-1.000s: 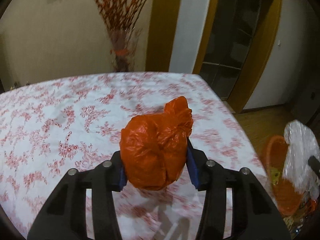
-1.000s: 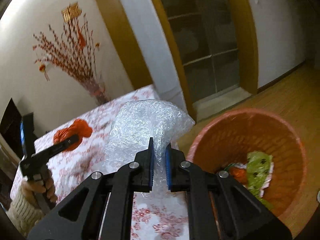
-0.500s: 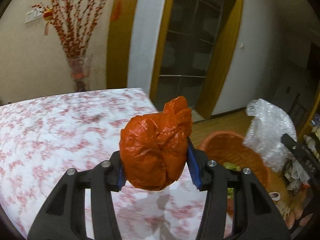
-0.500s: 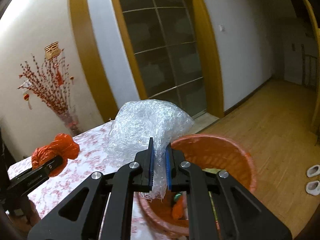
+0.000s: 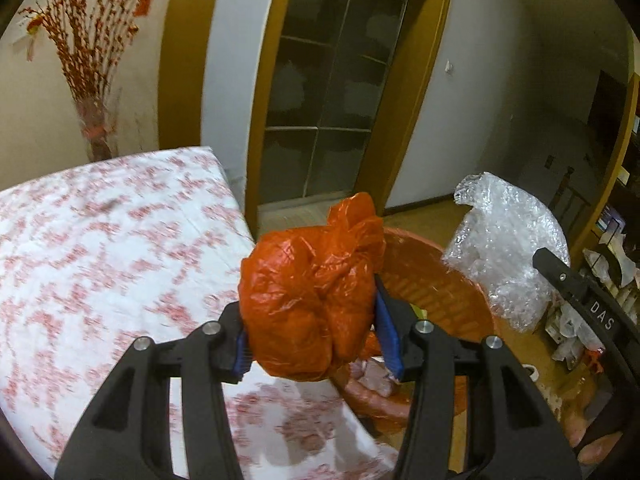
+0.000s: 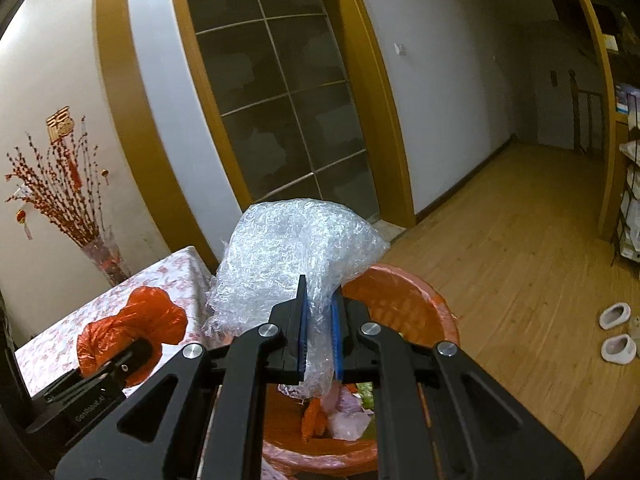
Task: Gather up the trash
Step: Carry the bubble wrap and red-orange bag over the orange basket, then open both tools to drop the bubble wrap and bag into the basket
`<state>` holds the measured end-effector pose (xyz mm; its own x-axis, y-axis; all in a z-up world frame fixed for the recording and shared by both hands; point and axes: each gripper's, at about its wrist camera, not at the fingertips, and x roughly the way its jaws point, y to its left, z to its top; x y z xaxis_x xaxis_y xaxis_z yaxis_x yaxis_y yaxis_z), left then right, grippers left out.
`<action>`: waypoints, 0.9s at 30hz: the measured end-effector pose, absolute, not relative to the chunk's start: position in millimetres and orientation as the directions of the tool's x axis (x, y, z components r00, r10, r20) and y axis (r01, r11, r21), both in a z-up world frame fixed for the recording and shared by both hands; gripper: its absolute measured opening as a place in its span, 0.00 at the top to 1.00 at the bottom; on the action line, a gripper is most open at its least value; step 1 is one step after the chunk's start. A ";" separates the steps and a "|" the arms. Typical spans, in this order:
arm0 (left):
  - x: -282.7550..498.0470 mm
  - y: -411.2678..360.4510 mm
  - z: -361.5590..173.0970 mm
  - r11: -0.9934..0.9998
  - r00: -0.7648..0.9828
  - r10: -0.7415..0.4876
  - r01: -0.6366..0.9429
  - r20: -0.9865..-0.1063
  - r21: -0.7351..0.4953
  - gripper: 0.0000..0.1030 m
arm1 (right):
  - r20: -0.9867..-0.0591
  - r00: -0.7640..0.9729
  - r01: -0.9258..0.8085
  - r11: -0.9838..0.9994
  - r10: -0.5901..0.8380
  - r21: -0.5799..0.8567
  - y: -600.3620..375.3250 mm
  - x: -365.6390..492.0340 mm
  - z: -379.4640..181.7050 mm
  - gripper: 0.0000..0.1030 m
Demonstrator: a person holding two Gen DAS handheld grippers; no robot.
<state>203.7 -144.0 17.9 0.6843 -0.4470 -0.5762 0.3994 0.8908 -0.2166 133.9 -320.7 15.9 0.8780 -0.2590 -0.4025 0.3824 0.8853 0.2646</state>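
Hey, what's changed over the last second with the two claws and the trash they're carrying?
Both claws swung from the table toward the orange bin: the left claw with the orange bag, the right claw with the bubble wrap, now above the bin. Both grips unchanged; nothing dropped yet.

White letters "DAS" are legible on the black body of the right claw [image 5: 576, 284], seen from the left wrist view. "GenRobot.AI" is printed in small pale lettering on the black body of the left claw [image 6: 120, 364], seen from the right wrist view. A gold character ornament [image 6: 60, 125] hangs on the wall; it cannot be read with certainty.
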 end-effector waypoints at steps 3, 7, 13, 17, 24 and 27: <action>203.9 -153.5 10.9 0.884 0.666 -0.459 0.405 -0.588 -0.233 0.52 | -0.417 0.871 0.395 0.876 -0.261 0.276 -328.9 135.2 9.6 0.90; 208.1 -159.8 2.0 0.881 0.652 -0.469 0.393 -0.596 -0.264 0.52 | -0.436 0.866 0.398 0.866 -0.245 0.303 -335.7 138.4 0.7 0.90; 215.3 -173.7 -7.1 0.880 0.633 -0.467 0.397 -0.617 -0.260 0.52 | -0.452 0.864 0.390 0.865 -0.224 0.317 -338.6 139.2 -10.2 0.90; 219.3 -184.6 -14.0 0.875 0.611 -0.475 0.408 -0.633 -0.262 0.52 | -0.460 0.860 0.399 0.855 -0.222 0.333 -348.4 139.0 -16.9 0.90; 228.5 -199.9 -23.6 0.869 0.593 -0.479 0.428 -0.647 -0.250 0.51 | -0.472 0.855 0.406 0.844 -0.216 0.351 -357.6 141.3 -24.8 0.90; 229.9 -205.0 -26.8 0.868 0.587 -0.478 0.431 -0.654 -0.247 0.51 | -0.476 0.854 0.406 0.842 -0.211 0.355 -359.6 143.2 -26.3 0.90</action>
<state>229.9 -205.0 -26.8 0.5866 -0.4778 -0.6539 0.4311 0.8678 -0.2473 143.2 -359.6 -26.3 0.8535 -0.2109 -0.4764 0.4061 0.8422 0.3546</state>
